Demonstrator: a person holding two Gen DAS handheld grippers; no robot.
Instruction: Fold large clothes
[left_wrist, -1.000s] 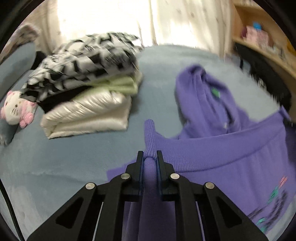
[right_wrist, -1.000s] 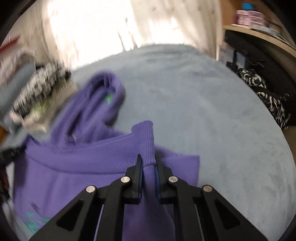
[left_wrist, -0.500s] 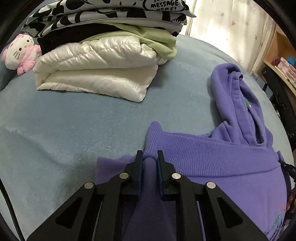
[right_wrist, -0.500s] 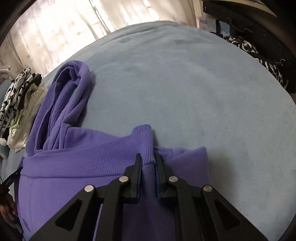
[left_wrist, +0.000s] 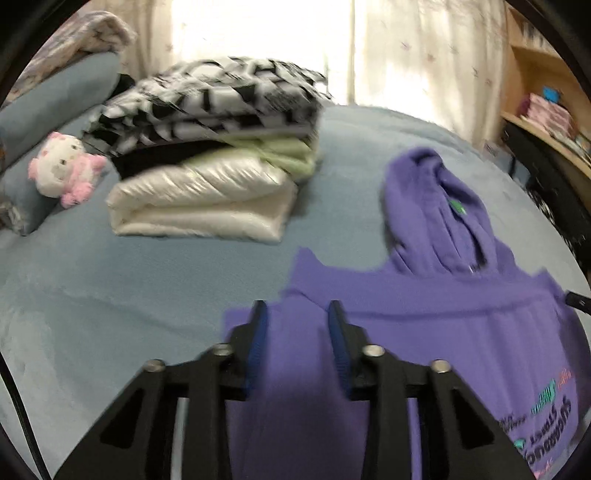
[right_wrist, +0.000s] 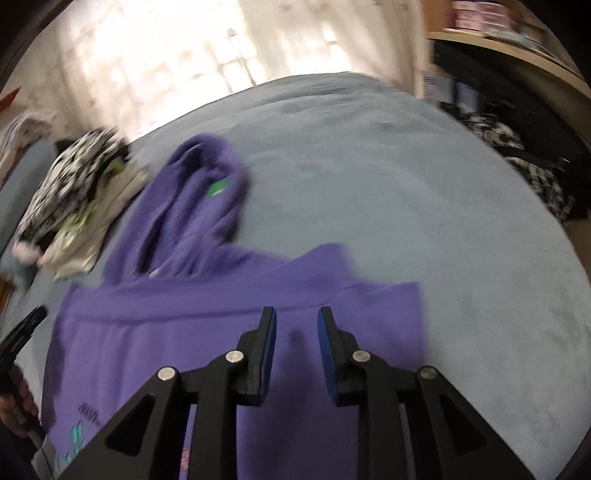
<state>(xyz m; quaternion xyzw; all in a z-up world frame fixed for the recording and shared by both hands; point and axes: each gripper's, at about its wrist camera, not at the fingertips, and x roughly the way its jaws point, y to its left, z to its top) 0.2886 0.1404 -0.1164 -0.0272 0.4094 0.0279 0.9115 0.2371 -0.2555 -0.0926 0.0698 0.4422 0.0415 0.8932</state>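
So the big purple fleece hoodie (left_wrist: 443, 332) is lying flat on the pale blue fuzzy bed cover (left_wrist: 110, 295), hood pointing away toward the bright curtains (left_wrist: 424, 55), with its ribbed hem folded up across the body so the hem band runs left to right just below the hood. The left gripper (left_wrist: 297, 314) hangs over the left end of that folded band and its jaws are opening, a narrow gap with purple fabric showing under them but the blue pads aren't pressing on anything. Same deal on the other side: the right gripper (right_wrist: 297, 319) is over the right end of the fold, jaws opening, slightly apart, cloth below and nothing pinched. In the right wrist view you can see the green neck label (right_wrist: 218, 190) inside the hood, and some teal printed lettering (left_wrist: 543, 397) shows on the front in the left wrist view. Off to the left there's a stack of folded clothes (left_wrist: 207, 177), cream puffer at the bottom, black-and-white patterned piece on top, with a pink and white plush toy (left_wrist: 64, 168) just beside it. Both views are pretty blurry.
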